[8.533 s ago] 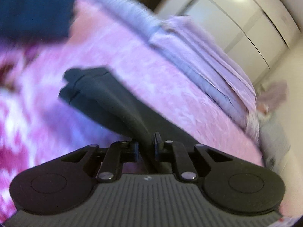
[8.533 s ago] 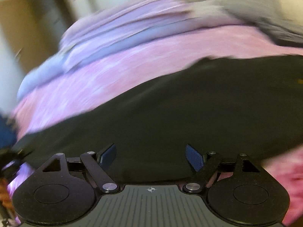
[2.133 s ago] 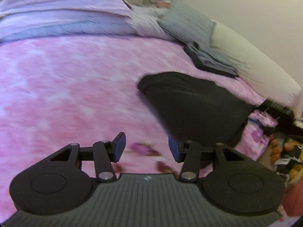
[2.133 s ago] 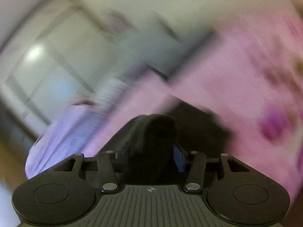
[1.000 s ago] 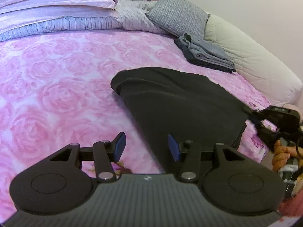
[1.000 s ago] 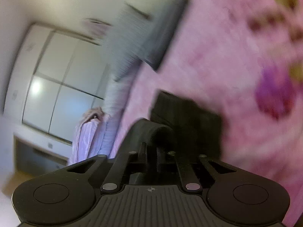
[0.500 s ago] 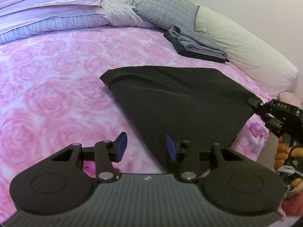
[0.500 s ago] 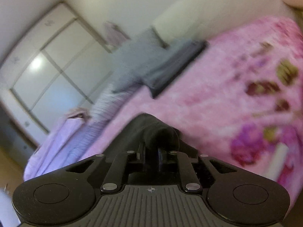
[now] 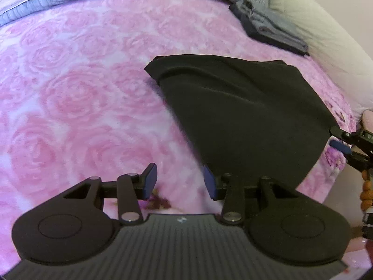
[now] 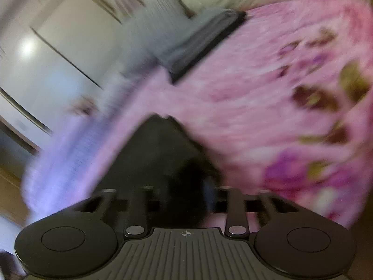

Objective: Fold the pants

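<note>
- Clearly, the left wrist view shows one pair of black pants (image 9: 244, 114) lying folded on the pink rose-print bed (image 9: 77, 88), centre right; the left gripper (image 9: 179, 182) hangs with jaws partly apart, nothing between them. One grey folded pile (image 9: 272, 28) sits upper right.
- Blurred, the right wrist view shows the right gripper (image 10: 184, 198) with jaws opening, the pants' corner (image 10: 163, 154) between them; only here, wardrobe doors (image 10: 46, 53) upper left.

No text, no labels — nothing legible

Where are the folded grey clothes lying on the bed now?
In the left wrist view the folded grey clothes lie at the upper right on the pink bedspread, beside the cream pillow and beyond the black pants.
</note>
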`<state>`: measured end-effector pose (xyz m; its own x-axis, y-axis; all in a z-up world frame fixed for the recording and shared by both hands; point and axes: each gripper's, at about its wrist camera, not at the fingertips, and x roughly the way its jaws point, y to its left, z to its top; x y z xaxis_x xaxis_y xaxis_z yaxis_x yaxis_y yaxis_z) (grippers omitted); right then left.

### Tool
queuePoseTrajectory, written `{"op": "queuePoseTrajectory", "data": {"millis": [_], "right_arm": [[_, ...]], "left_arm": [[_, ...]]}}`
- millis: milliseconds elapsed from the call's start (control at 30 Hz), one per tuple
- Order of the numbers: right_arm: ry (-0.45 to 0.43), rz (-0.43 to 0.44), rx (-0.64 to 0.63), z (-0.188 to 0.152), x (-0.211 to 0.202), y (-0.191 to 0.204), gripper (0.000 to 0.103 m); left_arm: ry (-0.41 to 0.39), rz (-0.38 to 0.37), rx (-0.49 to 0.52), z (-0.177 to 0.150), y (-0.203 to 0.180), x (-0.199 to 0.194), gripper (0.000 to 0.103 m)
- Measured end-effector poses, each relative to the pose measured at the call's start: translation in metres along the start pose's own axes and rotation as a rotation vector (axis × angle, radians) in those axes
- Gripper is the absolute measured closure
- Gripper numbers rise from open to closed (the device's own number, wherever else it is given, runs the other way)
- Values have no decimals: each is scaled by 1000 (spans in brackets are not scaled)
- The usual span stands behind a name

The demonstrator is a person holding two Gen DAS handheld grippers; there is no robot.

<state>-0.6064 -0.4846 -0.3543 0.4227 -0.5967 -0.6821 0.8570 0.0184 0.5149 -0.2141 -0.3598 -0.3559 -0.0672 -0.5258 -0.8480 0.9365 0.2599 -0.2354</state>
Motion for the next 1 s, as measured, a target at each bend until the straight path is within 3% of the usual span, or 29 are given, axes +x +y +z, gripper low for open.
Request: {"op": "queuePoseTrajectory", "data": {"millis": [67, 133, 167, 200, 267, 333, 433, 533, 700, 900, 1000], "right_arm": [[16, -75, -38, 7, -11, 14, 50], [-1, -63, -93, 11, -20, 30, 50], [-23, -69, -130, 13, -20, 38, 60], [-48, -92, -186, 15, -15, 47, 77], [-53, -133, -245, 15, 5, 54, 89], [0, -183, -300, 9, 42, 52, 89], [51, -194, -349, 15, 64, 49, 89], [140, -194, -329, 33, 49, 52, 88], [255, -194, -372, 40, -1, 71, 50], [347, -134, -376, 34, -43, 101, 48], [371, -147, -390, 36, -53, 117, 48]], "left_arm": [[34, -11, -13, 9, -7, -13, 66], [55, -27, -34, 14, -15, -20, 66], [60, -40, -31, 16, -21, -23, 66], [47, -49, -20, 17, -27, -23, 66], [33, -50, 10, 17, -38, -16, 67], [48, -41, 8, 15, -44, 6, 73], [104, -7, -45, 17, -48, 39, 73], [121, 40, -50, 24, -55, 32, 76], [199, 112, -40, 42, -70, -13, 76], [205, 119, -28, 65, -90, -75, 74], [207, 138, -40, 78, -94, -96, 74]]}}
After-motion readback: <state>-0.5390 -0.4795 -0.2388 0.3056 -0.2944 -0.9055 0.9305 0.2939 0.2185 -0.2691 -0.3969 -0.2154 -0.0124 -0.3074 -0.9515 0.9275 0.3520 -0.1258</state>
